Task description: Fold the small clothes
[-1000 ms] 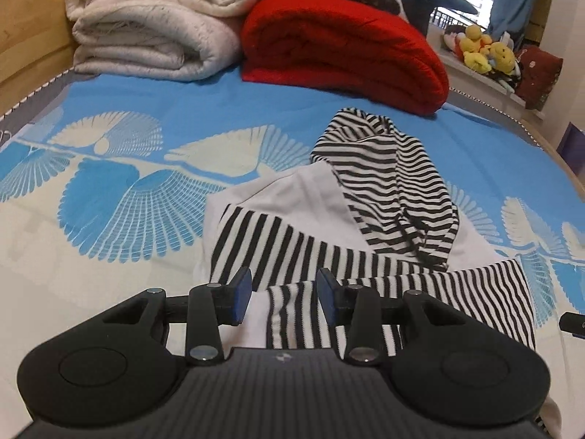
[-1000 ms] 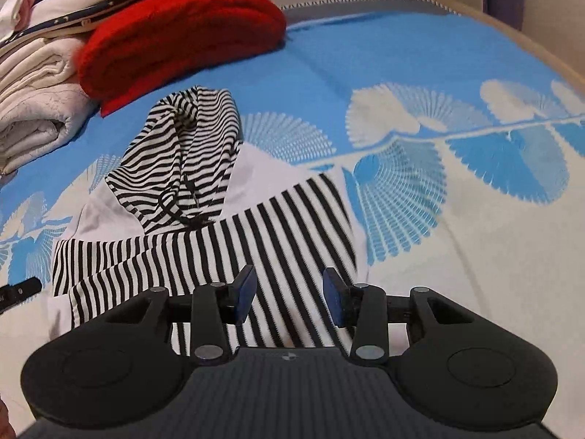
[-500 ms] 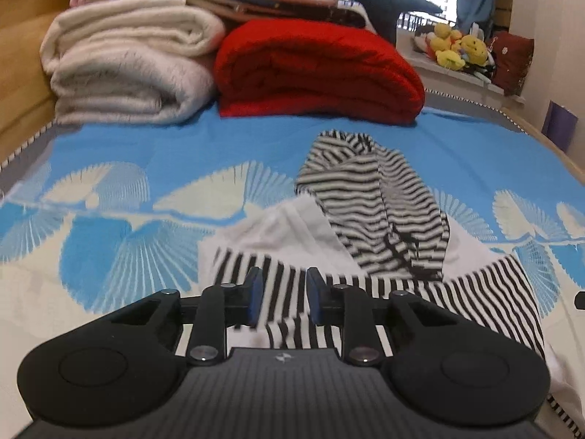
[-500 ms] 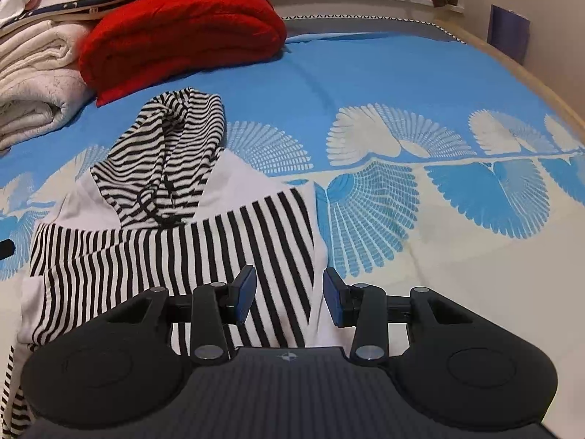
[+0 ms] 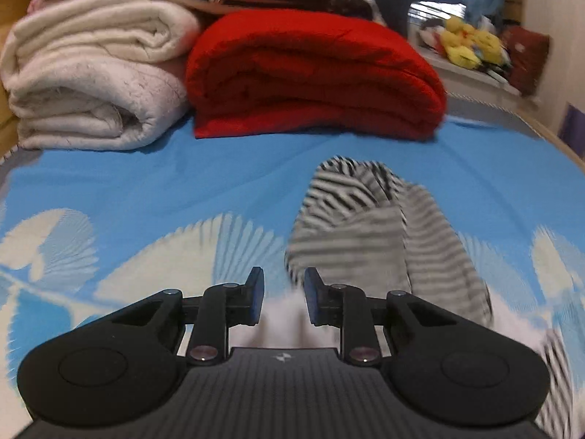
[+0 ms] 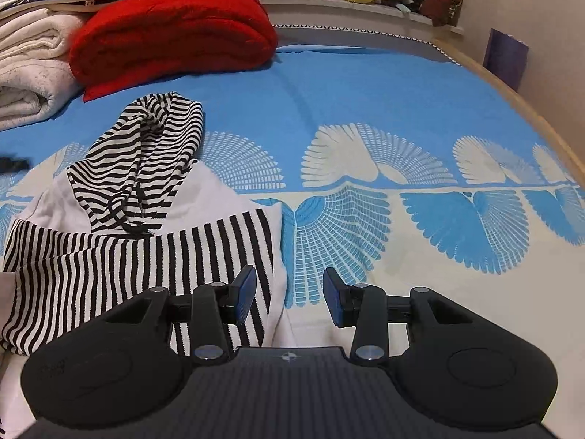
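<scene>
On the blue bedspread (image 6: pixel 365 84) our left gripper (image 5: pixel 280 294) has pinched white hoodie (image 6: pixel 120 197) fabric and lifted it — the fold is starting — while our right gripper (image 6: pixel 289 294) stays spread, empty.

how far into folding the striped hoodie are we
Early. Done: a striped sleeve lies folded across the striped hoodie. In hand: the left tongs have white fabric between their fingers, though blur hides whether they grip it; the right tongs are open over the bed sheet. Left: hood and body remain unfolded.
</scene>
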Tool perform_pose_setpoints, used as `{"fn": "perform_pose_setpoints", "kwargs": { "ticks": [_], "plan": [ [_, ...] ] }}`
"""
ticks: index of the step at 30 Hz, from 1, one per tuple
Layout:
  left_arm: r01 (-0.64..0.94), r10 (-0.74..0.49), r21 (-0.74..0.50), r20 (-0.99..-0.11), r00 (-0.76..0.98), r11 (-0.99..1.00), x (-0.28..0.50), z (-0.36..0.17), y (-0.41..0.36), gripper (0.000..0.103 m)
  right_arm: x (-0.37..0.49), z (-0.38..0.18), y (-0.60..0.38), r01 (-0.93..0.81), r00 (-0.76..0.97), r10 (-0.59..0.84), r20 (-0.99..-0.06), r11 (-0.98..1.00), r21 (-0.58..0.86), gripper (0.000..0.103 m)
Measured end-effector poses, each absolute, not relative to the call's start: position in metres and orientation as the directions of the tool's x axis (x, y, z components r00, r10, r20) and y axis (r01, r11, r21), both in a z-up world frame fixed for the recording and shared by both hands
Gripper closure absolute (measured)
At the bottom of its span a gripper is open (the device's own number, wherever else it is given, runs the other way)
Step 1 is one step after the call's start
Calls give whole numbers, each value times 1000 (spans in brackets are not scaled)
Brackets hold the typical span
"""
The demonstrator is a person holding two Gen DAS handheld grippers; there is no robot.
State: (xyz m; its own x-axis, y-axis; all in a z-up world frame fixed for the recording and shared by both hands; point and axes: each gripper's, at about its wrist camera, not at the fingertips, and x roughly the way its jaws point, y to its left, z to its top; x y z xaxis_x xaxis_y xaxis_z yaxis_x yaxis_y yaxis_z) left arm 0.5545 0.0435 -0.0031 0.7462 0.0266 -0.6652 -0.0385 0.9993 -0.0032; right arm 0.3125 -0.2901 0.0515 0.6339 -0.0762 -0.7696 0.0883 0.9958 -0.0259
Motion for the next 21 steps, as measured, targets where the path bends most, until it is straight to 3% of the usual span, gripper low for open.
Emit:
{"fn": "perform_pose_setpoints", "kwargs": {
  "ticks": [4,7,11,14,19,21],
  "plan": [
    [-44,51,27,-657,752,999,626,-14,34,77,316,47,-288,74,625,-68,-778,997,-28,61],
    [-50,7,-44,-671,741,998,675,-19,32,74,321,43,-289,81,614,-69,-786,996,-24,61],
    [-74,-53,-146,-714,698,987,735,-29,24,49,328,38,-291,98,604,-71,-794,995,-15,61],
    [-86,-25,-113,-736,676,990,767,-39,9,40,332,34,-293,104,595,-68,-801,995,-7,61],
    [-122,17,-79,-773,634,989,802,-68,-7,42,336,31,-298,116,590,-78,-804,993,-12,61],
    [-108,42,-33,-782,622,994,808,-75,-12,66,337,30,-302,123,585,-87,-807,992,-18,61]
  ]
}}
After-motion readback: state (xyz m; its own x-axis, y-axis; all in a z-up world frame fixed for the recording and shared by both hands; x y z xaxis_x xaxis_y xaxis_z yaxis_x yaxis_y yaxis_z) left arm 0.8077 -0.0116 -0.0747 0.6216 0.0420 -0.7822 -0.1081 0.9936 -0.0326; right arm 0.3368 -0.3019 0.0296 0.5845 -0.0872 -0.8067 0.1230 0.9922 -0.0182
